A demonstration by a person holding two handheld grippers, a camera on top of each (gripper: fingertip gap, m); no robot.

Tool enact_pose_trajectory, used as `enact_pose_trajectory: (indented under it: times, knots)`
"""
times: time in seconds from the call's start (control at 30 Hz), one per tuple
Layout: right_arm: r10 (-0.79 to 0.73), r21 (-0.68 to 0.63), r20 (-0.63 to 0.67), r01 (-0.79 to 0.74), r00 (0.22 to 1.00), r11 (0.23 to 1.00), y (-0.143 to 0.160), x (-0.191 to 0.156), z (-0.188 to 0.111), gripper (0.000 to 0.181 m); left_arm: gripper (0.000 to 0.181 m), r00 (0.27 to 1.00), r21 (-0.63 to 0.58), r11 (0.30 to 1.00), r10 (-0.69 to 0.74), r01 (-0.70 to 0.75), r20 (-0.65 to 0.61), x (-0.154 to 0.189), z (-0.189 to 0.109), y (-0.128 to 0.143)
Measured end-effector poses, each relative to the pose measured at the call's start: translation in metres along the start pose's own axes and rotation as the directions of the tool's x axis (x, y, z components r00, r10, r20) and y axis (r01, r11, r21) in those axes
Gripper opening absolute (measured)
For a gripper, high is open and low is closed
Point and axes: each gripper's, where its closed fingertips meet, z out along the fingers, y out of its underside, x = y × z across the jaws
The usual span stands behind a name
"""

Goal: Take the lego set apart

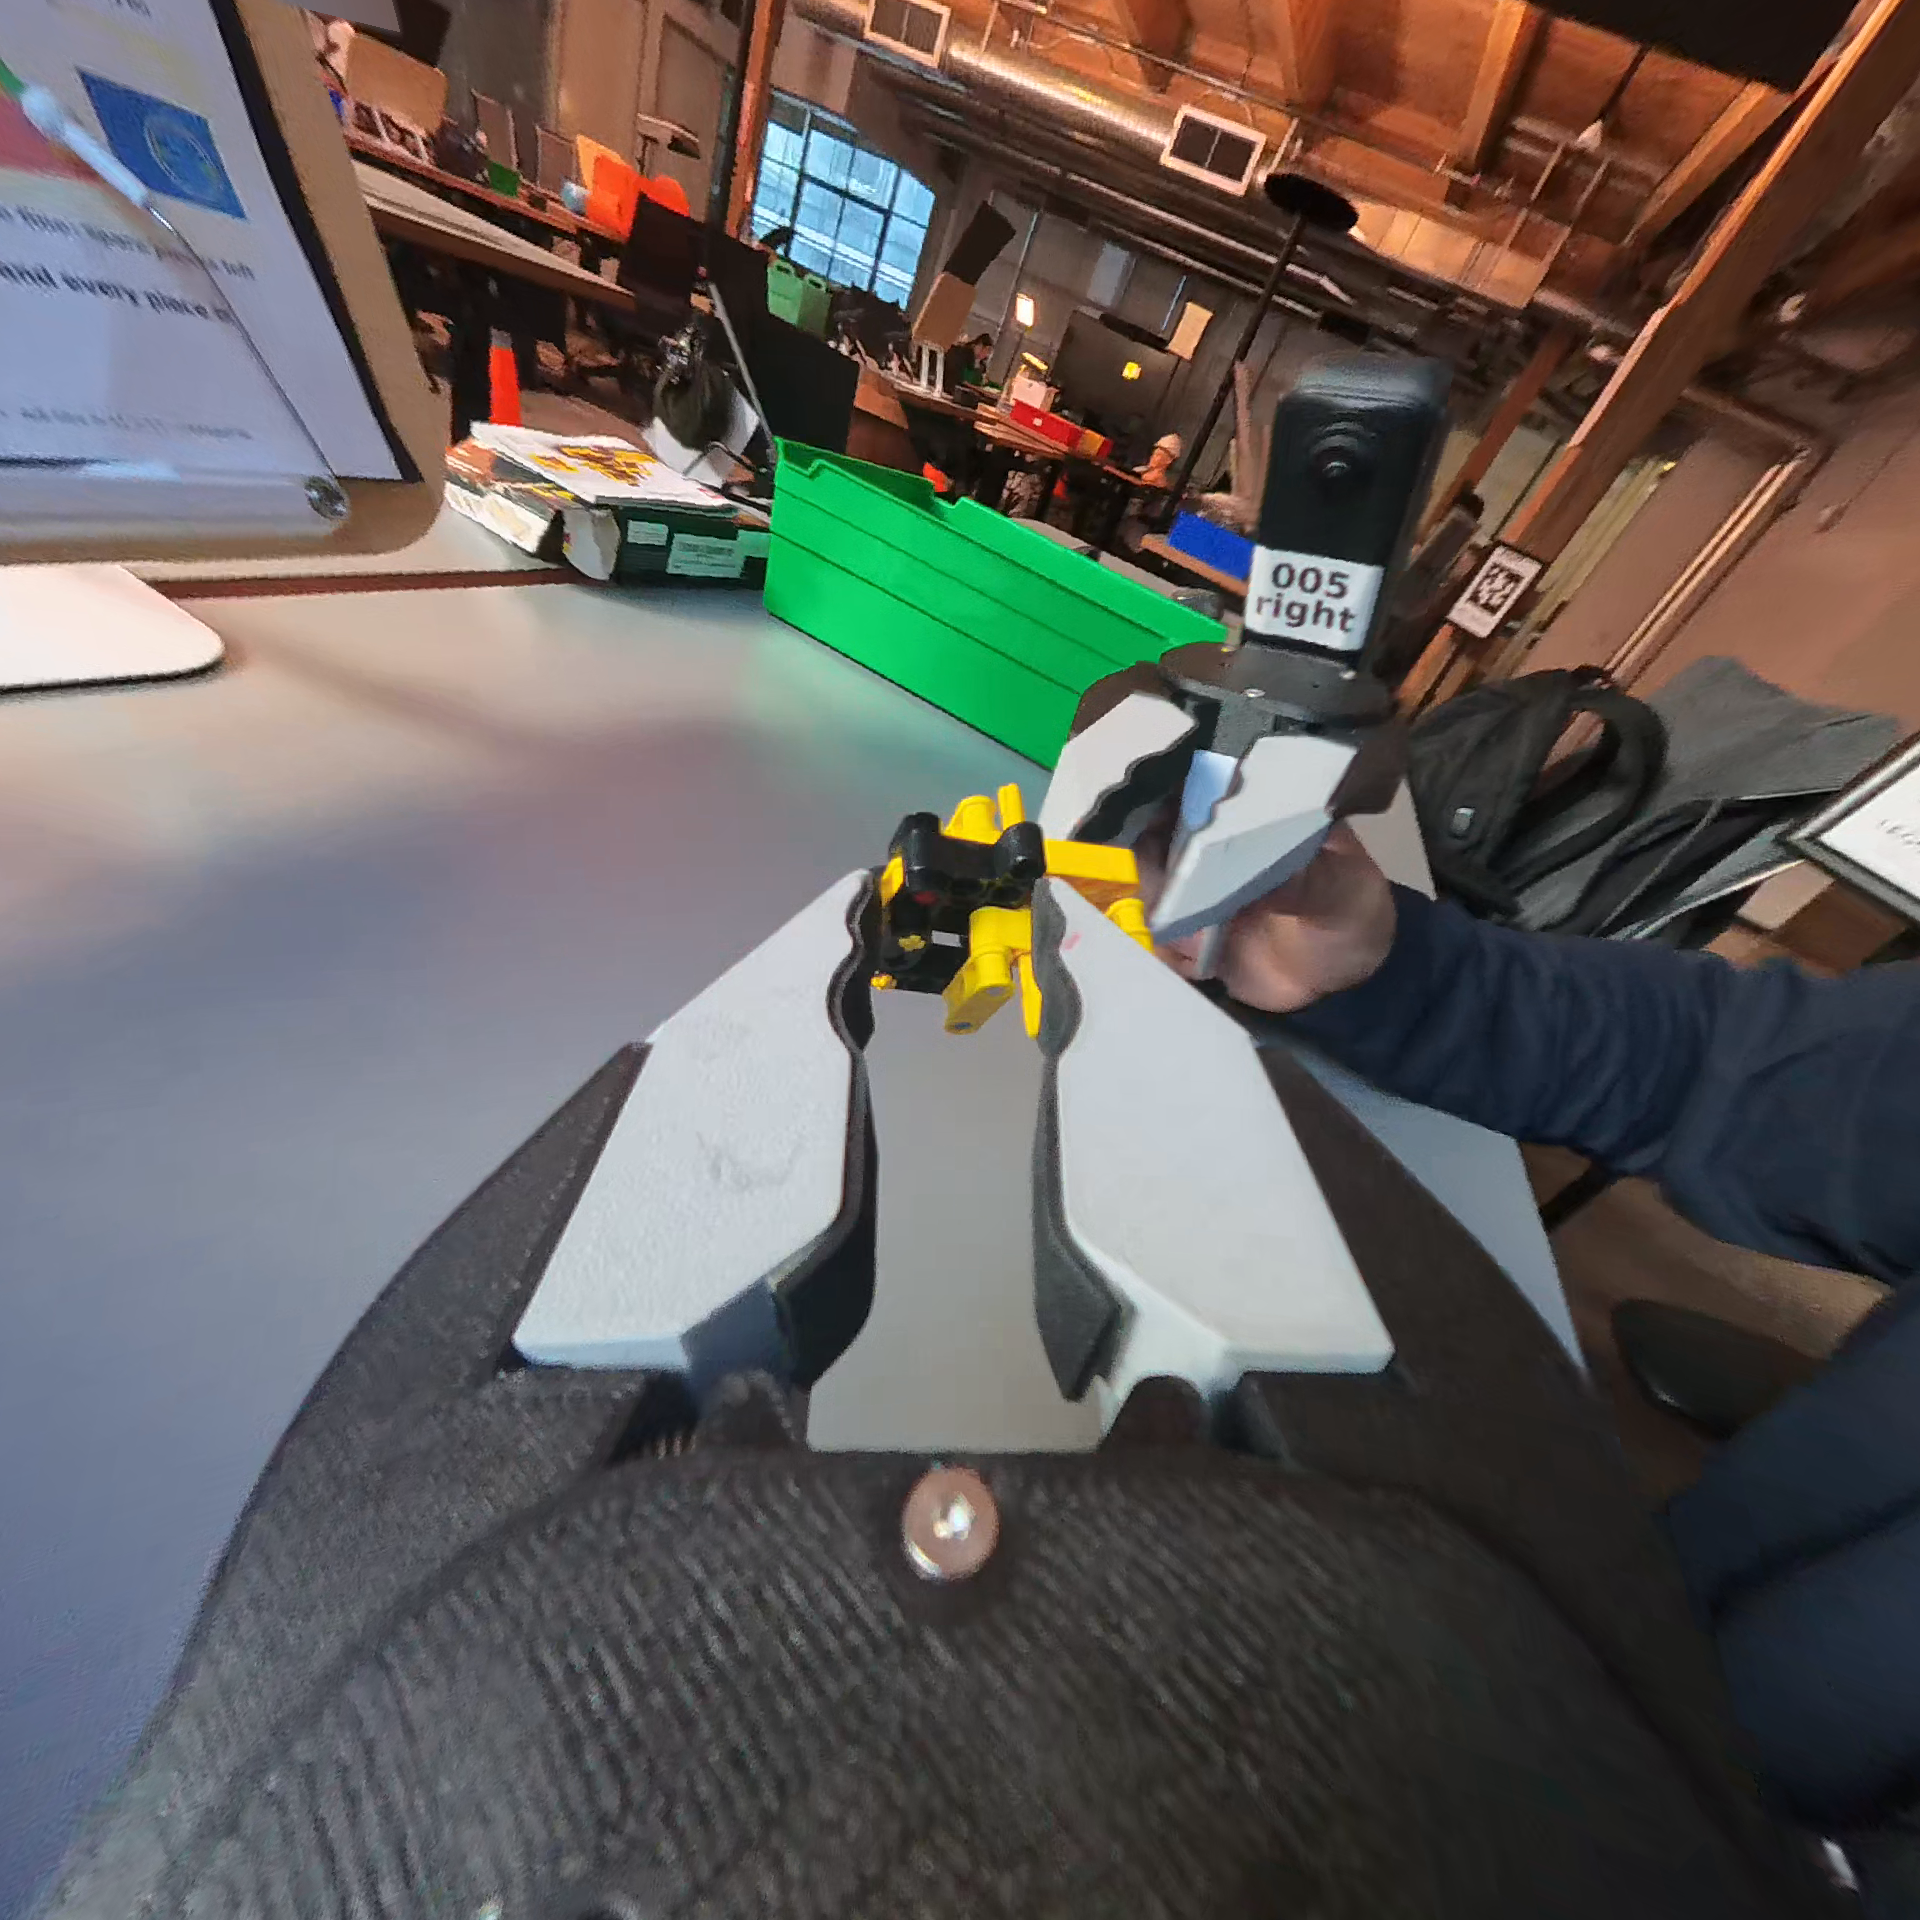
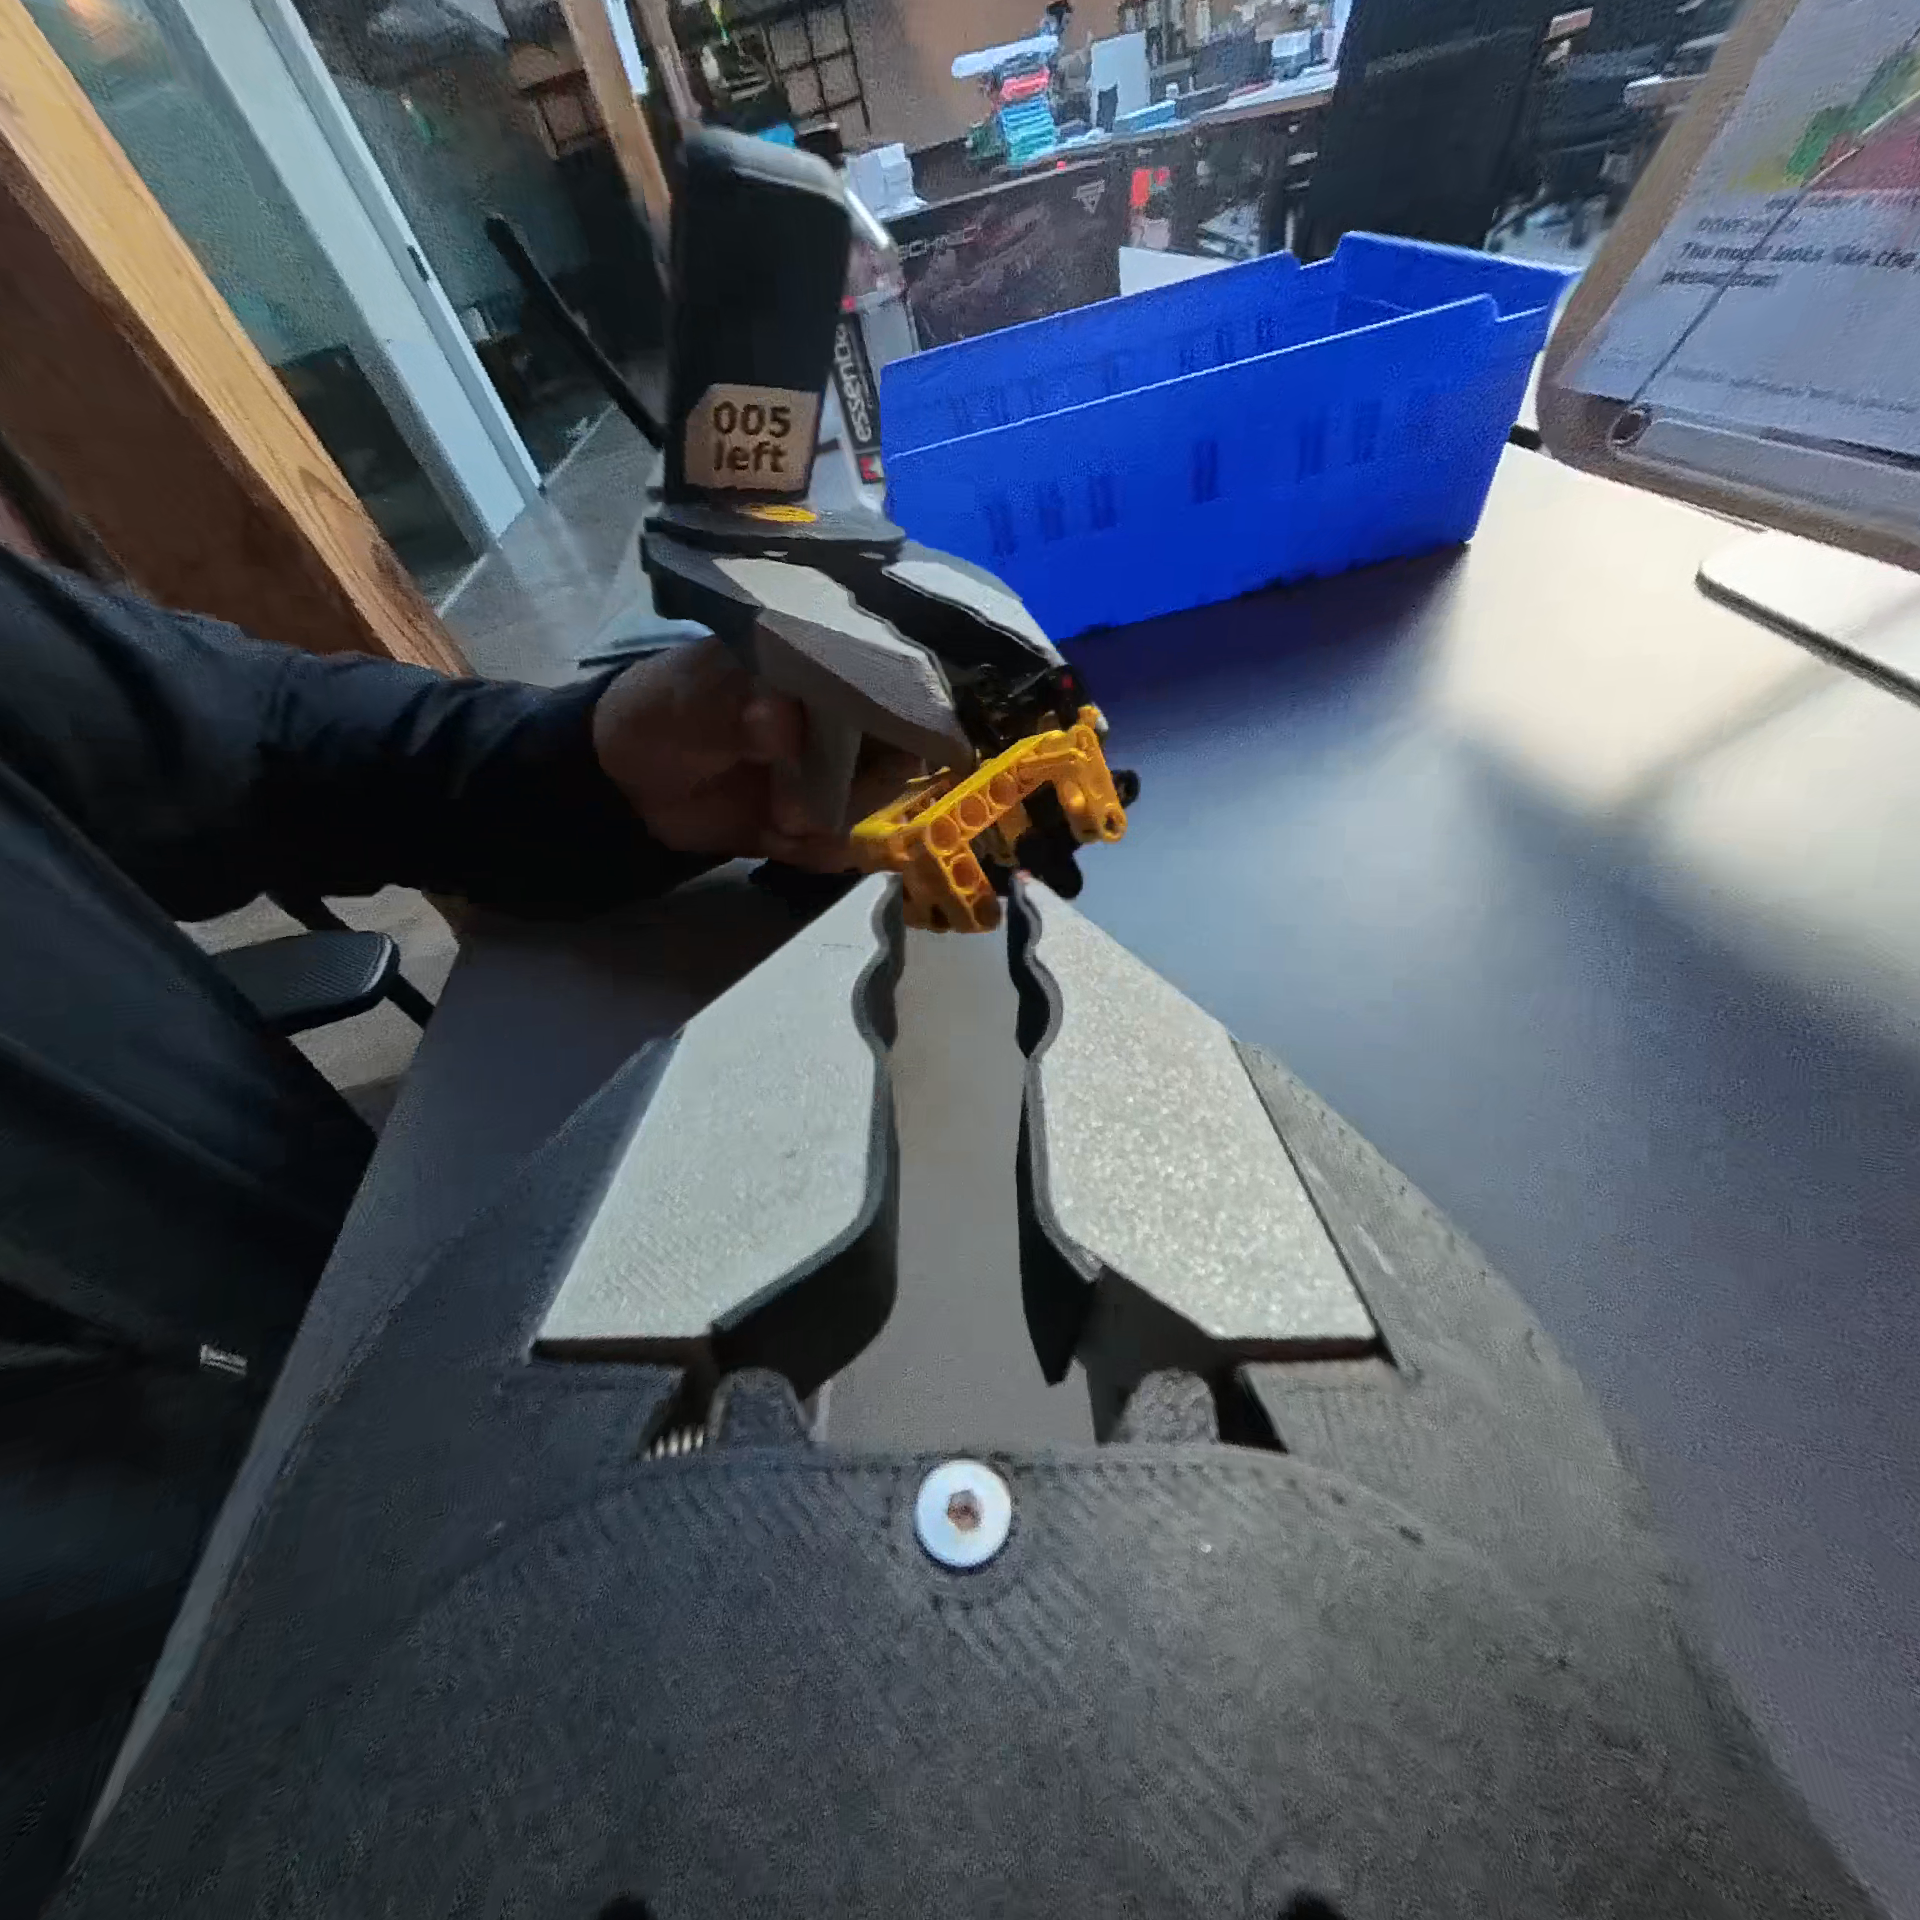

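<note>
A small yellow and black lego set (image 1: 966,883) is held in the air just above the grey table (image 1: 416,831), between my two grippers. My left gripper (image 1: 956,914) is shut on its black and yellow end. My right gripper (image 1: 1117,873) comes in from the right and grips the yellow beam. In the right wrist view my right gripper (image 2: 954,914) is shut on the end of the yellow holed beam of the lego set (image 2: 997,810). My left gripper (image 2: 1013,707) clamps the black part from the left.
A green bin (image 1: 935,613) stands behind the set, with an open lego box (image 1: 623,509) to its left. A blue bin (image 2: 1195,457) stands on the other side. A sign stand (image 1: 156,260) and a white pad (image 1: 83,623) sit at the far left. A black backpack (image 1: 1527,769) lies beyond the table edge. Less than 4 cm separates the two grippers' tips.
</note>
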Motion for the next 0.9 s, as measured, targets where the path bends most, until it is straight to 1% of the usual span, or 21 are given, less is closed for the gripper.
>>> enact_pose_trajectory:
  times: [0.13,0.2,0.27,0.33,0.4,0.43,0.5,0.57,0.6,0.63,0.67,0.7,0.8,0.9]
  knots:
    - [-0.051,-0.044,0.014,0.052,0.999,0.998,0.007,-0.009,0.005,0.012,0.026,0.998,-0.018,0.998,-0.06,0.06,-0.03,0.001,0.003,0.006]
    - [-0.014,-0.045,0.058,0.016,0.998,0.999,0.008,-0.015,0.006,0.007,0.024,0.997,-0.032,0.997,-0.065,0.064,-0.028,0.001,0.003,0.007]
    - [0.08,-0.042,0.088,-0.076,0.993,0.996,0.01,-0.013,0.005,0.007,0.022,0.999,-0.085,0.996,-0.034,0.034,0.002,-0.003,0.001,0.013]
    - [0.157,-0.029,0.101,-0.155,0.982,0.988,0.011,-0.007,0.002,0.007,0.022,0.999,-0.11,0.994,0.018,-0.013,0.039,-0.007,-0.002,0.014]
    - [0.203,-0.024,0.126,-0.201,0.971,0.979,0.011,-0.005,-0.001,0.007,0.025,0.994,-0.125,0.989,0.084,-0.075,0.064,-0.007,-0.007,0.012]
    - [0.202,-0.02,0.125,-0.201,0.971,0.979,0.011,-0.004,-0.002,0.007,0.026,0.989,-0.145,0.983,0.126,-0.113,0.083,-0.009,-0.011,0.012]
    - [0.141,-0.035,0.08,-0.139,0.987,0.99,0.016,-0.001,-0.003,0.007,0.028,0.974,-0.207,0.961,0.205,-0.181,0.099,-0.013,-0.017,0.019]
    - [0.021,-0.058,0.031,-0.019,0.999,0.998,0.021,0.001,-0.003,0.006,0.023,0.975,-0.27,0.944,0.214,-0.19,0.06,-0.012,-0.021,0.032]
    - [-0.028,-0.072,0.018,0.03,0.999,0.997,0.023,0.002,-0.003,0.006,0.021,0.984,-0.28,0.945,0.179,-0.167,0.019,-0.007,-0.021,0.037]
    - [-0.063,-0.081,0.009,0.064,0.998,0.995,0.025,0.002,-0.004,0.007,0.015,0.991,-0.276,0.952,0.123,-0.133,-0.053,0.003,-0.021,0.04]
    - [-0.094,-0.073,0.006,0.094,0.996,0.993,0.023,0.0,-0.004,0.006,0.009,0.99,-0.27,0.959,0.058,-0.09,-0.125,0.014,-0.02,0.041]
    - [-0.131,-0.05,0.007,0.131,0.991,0.99,0.019,-0.003,-0.004,0.007,0.009,0.987,-0.264,0.964,-0.002,-0.042,-0.161,0.02,-0.019,0.04]
    - [-0.311,-0.026,-0.053,0.31,0.949,0.95,0.009,-0.007,-0.006,0.006,0.014,0.964,-0.276,0.959,-0.13,0.063,-0.232,0.033,-0.018,0.04]
    - [-0.489,-0.078,-0.078,0.484,0.869,0.872,0.011,-0.018,-0.001,0.007,0.026,0.93,-0.247,0.954,-0.236,0.168,-0.283,0.042,-0.016,0.033]
